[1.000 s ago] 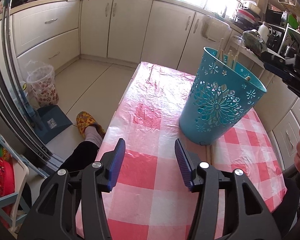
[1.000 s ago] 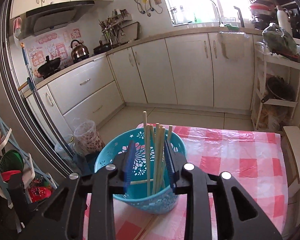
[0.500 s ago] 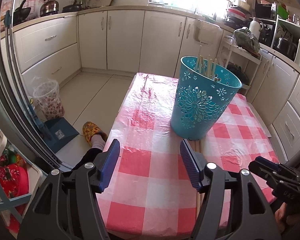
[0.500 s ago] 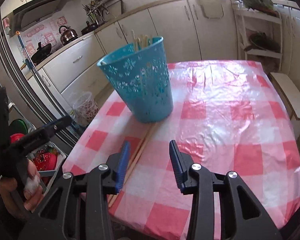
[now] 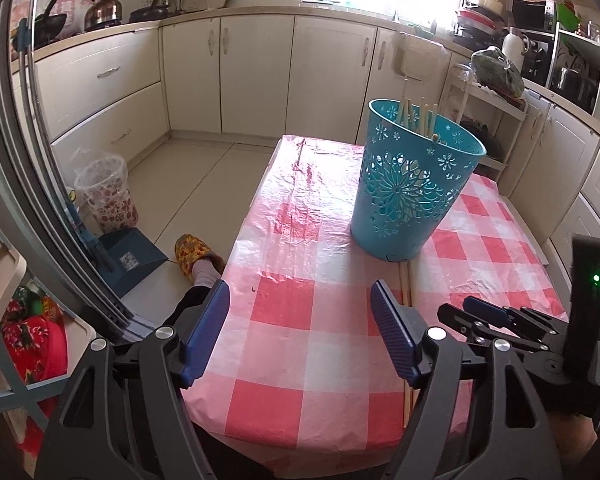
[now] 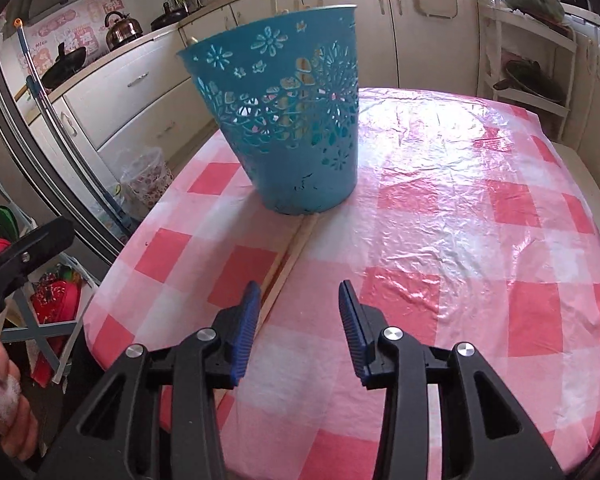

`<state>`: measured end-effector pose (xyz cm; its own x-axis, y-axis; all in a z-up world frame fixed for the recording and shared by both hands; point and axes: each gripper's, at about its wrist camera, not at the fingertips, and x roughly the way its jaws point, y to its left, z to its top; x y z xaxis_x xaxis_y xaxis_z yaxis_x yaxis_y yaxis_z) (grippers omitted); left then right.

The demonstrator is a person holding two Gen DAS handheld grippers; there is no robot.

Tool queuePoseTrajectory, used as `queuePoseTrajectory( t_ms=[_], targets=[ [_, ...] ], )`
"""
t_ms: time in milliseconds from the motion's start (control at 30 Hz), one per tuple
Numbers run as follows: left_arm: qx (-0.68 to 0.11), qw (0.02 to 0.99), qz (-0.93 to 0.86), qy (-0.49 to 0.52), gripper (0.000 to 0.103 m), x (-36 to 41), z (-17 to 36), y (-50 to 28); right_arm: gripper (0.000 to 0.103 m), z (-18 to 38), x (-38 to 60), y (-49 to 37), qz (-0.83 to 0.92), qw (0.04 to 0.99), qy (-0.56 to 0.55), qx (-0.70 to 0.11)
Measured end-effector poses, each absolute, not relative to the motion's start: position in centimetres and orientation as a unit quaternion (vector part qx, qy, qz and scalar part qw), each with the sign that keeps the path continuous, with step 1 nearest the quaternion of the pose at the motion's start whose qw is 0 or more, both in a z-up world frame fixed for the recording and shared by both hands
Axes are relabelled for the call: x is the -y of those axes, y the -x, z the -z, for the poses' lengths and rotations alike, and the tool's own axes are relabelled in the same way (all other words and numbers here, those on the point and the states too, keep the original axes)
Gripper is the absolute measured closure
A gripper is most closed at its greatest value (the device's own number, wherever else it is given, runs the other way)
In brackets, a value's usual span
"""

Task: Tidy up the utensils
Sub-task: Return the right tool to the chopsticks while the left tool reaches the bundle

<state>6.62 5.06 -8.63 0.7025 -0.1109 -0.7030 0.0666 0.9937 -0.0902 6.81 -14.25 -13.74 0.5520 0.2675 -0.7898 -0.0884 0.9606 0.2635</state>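
- The left gripper hangs over the near edge of the table; its jaws have just been opening, stand wide, and hold nothing, only bare checked cloth between the blue ribbed pads.
- The right gripper points down at the near part of the table, jaws partly apart and empty; it shows low at the right in the left wrist view.
- A pair of pale wooden chopsticks lies flat on the table, running from the near edge to the foot of the basket; it passes just under and beside the right gripper's left pad, not gripped.
- The tablecloth is pink-and-white check under crinkled, glossy clear plastic.
- A teal plastic basket, tapered and pierced with flower cut-outs, stands upright mid-table toward its right edge, holding more chopsticks upright.
- A slippered foot and a patterned waste bin are on the floor left of the table.
- Cream cabinets line the far wall.
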Motion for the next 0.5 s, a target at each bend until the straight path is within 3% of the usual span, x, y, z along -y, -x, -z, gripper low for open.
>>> queuePoseTrajectory(
  t_ms=[133, 500],
  targets=[
    [-0.393, 0.918, 0.042, 0.033, 0.032, -5.6, 9.4, -6.8, 0.071, 14.9, 14.0, -8.2, -0.092, 0.872, -0.1, -0.47],
    [-0.414, 0.909, 0.044, 0.029, 0.032, -5.2, 11.2, -7.4, 0.073, 16.3, 12.9, -9.7, -0.08, 0.873, -0.065, -0.477]
  ],
)
